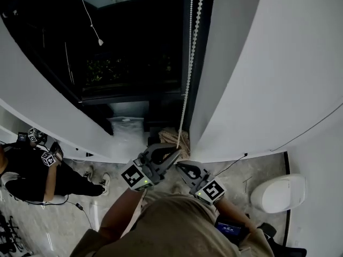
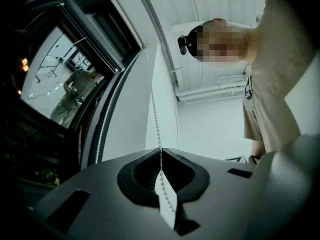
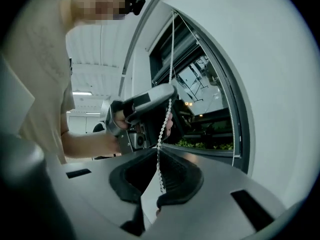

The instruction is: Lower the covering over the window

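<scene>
A white bead chain [image 1: 188,63] hangs down beside the dark window [image 1: 123,52] to both grippers. In the head view my left gripper [image 1: 176,151] sits just above my right gripper [image 1: 180,166], both at the chain's lower end. In the left gripper view the jaws meet, shut on the bead chain [image 2: 156,124] at the left gripper [image 2: 161,152]. In the right gripper view the right gripper [image 3: 158,155] is likewise shut on the bead chain [image 3: 166,111], a little below the left gripper [image 3: 150,100]. The blind's roll [image 3: 172,59] shows high at the window's top.
A curved white wall [image 1: 268,63] stands right of the window. A second thin cord with a pull [image 1: 99,42] hangs over the glass. A white bag [image 1: 127,126] and a woven basket [image 1: 172,137] lie below the window. A person [image 1: 32,170] sits at lower left; a white round bin [image 1: 278,193] at lower right.
</scene>
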Demonstrator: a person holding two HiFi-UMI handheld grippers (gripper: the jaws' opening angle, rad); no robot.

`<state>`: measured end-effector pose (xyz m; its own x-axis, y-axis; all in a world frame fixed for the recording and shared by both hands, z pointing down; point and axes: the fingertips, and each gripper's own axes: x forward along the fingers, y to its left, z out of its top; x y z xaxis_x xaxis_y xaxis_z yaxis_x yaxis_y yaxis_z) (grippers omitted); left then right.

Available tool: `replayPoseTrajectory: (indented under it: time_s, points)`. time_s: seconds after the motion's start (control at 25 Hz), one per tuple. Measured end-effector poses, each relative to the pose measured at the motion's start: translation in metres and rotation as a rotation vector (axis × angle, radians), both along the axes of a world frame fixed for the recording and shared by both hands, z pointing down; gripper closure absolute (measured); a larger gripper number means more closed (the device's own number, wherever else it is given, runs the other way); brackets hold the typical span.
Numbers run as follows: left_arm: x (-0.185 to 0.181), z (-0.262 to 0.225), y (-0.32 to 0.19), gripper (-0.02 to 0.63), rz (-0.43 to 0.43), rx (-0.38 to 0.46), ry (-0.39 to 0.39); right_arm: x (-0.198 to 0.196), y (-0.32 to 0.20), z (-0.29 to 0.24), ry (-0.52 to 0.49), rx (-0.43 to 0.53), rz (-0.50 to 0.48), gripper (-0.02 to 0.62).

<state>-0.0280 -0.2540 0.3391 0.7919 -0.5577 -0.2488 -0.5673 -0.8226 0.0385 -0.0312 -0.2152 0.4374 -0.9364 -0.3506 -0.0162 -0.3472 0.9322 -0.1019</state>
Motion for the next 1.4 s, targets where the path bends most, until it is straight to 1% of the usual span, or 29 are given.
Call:
replayPoseTrajectory:
  time_s: [0.04, 0.08, 0.12, 0.16, 0.2, 0.28, 0.36, 0.4, 0.44, 0.48, 0.6, 0.68, 0.72, 0.76, 0.8, 0.88, 1.0, 1.08, 1.12, 1.16, 1.2, 1.24, 1.28, 1.36, 1.4]
  points:
    - [-0.004, 0.008, -0.001, 0.583, -0.019, -0.009, -0.008, 0.008, -0.002, -0.010, -0.044, 0.006, 0.023, 0.578]
    - [-0.007, 0.018, -0.002, 0.584, -0.032, -0.024, -0.031, 0.019, -0.006, -0.021, -0.098, 0.011, 0.053, 0.549]
    - [-0.007, 0.032, -0.002, 0.584, -0.033, -0.046, -0.064, 0.029, -0.012, -0.032, -0.147, 0.017, 0.083, 0.492]
    - [-0.006, 0.050, -0.001, 0.584, -0.021, -0.069, -0.097, 0.034, -0.018, -0.042, -0.174, 0.026, 0.107, 0.477]
    - [-0.004, 0.069, 0.004, 0.584, 0.002, -0.094, -0.124, 0.034, -0.021, -0.050, -0.170, 0.038, 0.118, 0.476]
    - [0.002, 0.106, 0.019, 0.584, 0.054, -0.142, -0.160, 0.023, -0.022, -0.060, -0.123, 0.065, 0.111, 0.476]
    - [0.008, 0.123, 0.035, 0.584, 0.096, -0.172, -0.148, 0.012, -0.022, -0.069, -0.125, 0.095, 0.104, 0.476]
    - [0.009, 0.125, 0.040, 0.584, 0.111, -0.170, -0.135, 0.009, -0.022, -0.071, -0.131, 0.107, 0.109, 0.477]
    - [0.010, 0.125, 0.044, 0.584, 0.119, -0.165, -0.129, 0.006, -0.022, -0.072, -0.133, 0.114, 0.113, 0.507]
    - [0.010, 0.123, 0.046, 0.584, 0.123, -0.162, -0.129, 0.004, -0.021, -0.073, -0.134, 0.115, 0.111, 0.565]
    - [0.012, 0.116, 0.052, 0.584, 0.146, -0.166, -0.131, 0.000, -0.016, -0.071, -0.135, 0.073, 0.093, 0.577]
    - [0.008, 0.110, 0.058, 0.583, 0.177, -0.171, -0.108, 0.001, -0.015, -0.064, -0.134, 0.042, 0.092, 0.580]
    - [0.001, 0.106, 0.058, 0.533, 0.183, -0.165, -0.077, 0.002, -0.014, -0.059, -0.137, 0.034, 0.096, 0.580]
    - [-0.008, 0.100, 0.057, 0.400, 0.174, -0.150, -0.039, 0.004, -0.013, -0.055, -0.142, 0.026, 0.099, 0.580]
    - [-0.018, 0.089, 0.054, 0.379, 0.154, -0.128, -0.005, 0.006, -0.011, -0.052, -0.140, 0.017, 0.099, 0.580]
    - [-0.028, 0.053, 0.046, 0.379, 0.117, -0.065, 0.043, 0.011, -0.009, -0.048, -0.105, 0.015, 0.094, 0.580]
    - [-0.012, -0.011, 0.033, 0.379, 0.109, 0.049, 0.083, 0.014, -0.012, -0.047, -0.104, 0.033, 0.097, 0.581]
    - [0.005, -0.035, 0.023, 0.380, 0.091, 0.080, 0.076, 0.015, -0.009, -0.043, -0.086, 0.027, 0.102, 0.581]
    - [0.013, -0.038, 0.020, 0.380, 0.075, 0.070, 0.053, 0.016, -0.003, -0.040, -0.080, 0.012, 0.104, 0.581]
    - [0.020, -0.036, 0.019, 0.406, 0.060, 0.054, 0.022, 0.017, 0.004, -0.039, -0.077, -0.006, 0.107, 0.581]
    - [0.025, -0.034, 0.020, 0.477, 0.052, 0.044, -0.003, 0.018, 0.010, -0.038, -0.080, -0.019, 0.110, 0.581]
    - [0.027, -0.033, 0.019, 0.536, 0.052, 0.045, -0.012, 0.019, 0.011, -0.040, -0.091, -0.018, 0.112, 0.581]
    - [0.027, -0.032, 0.017, 0.557, 0.058, 0.054, -0.006, 0.018, 0.008, -0.044, -0.112, -0.004, 0.113, 0.581]
    - [0.024, -0.034, 0.014, 0.574, 0.061, 0.074, 0.007, 0.017, 0.001, -0.052, -0.141, 0.027, 0.107, 0.581]
    - [0.024, -0.034, 0.014, 0.577, 0.054, 0.084, 0.001, 0.018, 0.000, -0.053, -0.143, 0.033, 0.101, 0.581]
